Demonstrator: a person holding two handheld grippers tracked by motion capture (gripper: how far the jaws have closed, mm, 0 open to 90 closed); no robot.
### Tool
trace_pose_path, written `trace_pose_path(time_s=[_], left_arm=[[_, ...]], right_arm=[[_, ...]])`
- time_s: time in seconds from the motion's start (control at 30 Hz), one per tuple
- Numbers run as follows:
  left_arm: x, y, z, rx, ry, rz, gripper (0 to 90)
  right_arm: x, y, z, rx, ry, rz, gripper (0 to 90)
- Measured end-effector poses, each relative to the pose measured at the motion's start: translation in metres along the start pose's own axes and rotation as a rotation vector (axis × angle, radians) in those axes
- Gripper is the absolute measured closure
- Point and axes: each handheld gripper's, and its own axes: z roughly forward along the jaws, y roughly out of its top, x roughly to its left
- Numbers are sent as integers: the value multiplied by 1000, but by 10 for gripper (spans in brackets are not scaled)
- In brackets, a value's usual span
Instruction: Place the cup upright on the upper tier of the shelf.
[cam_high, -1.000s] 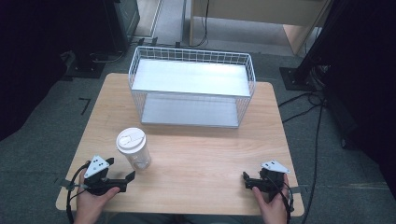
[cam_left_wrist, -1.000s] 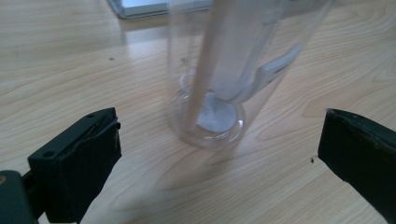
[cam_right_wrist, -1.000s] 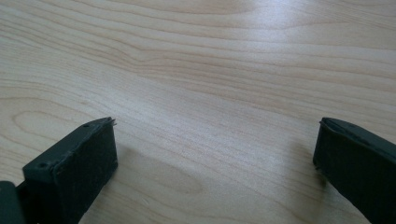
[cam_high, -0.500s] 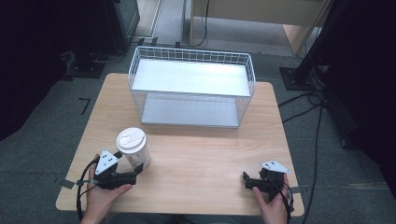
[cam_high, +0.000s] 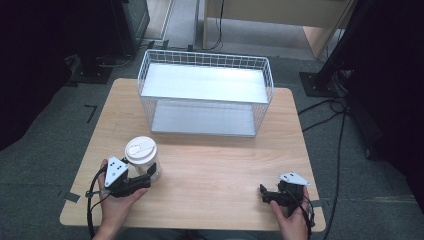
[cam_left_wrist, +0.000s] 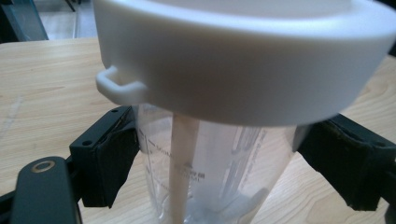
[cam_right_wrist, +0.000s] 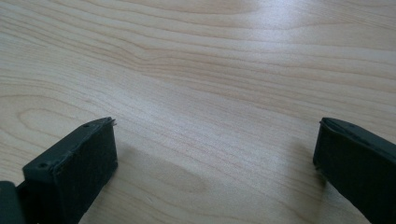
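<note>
A clear plastic cup (cam_high: 141, 156) with a white lid stands upright on the wooden table (cam_high: 220, 165) at the front left. My left gripper (cam_high: 150, 173) reaches it from the near side. In the left gripper view the cup (cam_left_wrist: 219, 158) stands between the two black pads, each pad pressed against a side wall just under the lid, so the gripper is shut on it. A pale straw-like stem runs down inside the cup. My right gripper (cam_high: 263, 193) rests at the front right, open over bare wood (cam_right_wrist: 217, 135).
A white wire basket (cam_high: 205, 59) with a pale flat bottom stands across the far half of the table. Black stands and cables lie on the floor around the table. Bare wood stretches between the two grippers.
My left gripper has moved forward and right up to the cup, and its jaws now sit on either side of it. The right gripper has stayed still.
</note>
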Motion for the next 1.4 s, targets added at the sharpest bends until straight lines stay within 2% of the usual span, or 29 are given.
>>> trace_pose_path(time_s=[0.1,0.23,0.5,0.63,0.77,0.9,1.1,1.4], left_arm=[[2,1,0,-36,-14,-23,137],[0,1,4,-69,-2,-13,130],[-1,2,12,-84,8,-27,128],[-3,2,15,-99,19,-14,137],[-5,6,19,-94,22,7,146],[-9,10,23,-107,12,2,150],[-16,21,24,-139,6,4,153],[-20,50,29,-177,-3,7,156]], right_arm=[[0,0,0,1,2,-1,0],[0,0,0,1,1,1,0],[0,0,0,1,1,1,0],[0,0,0,1,1,1,0],[0,0,0,1,1,1,0],[0,0,0,1,1,0,0],[0,0,0,0,4,-3,0],[1,-1,-1,0,4,-5,0]])
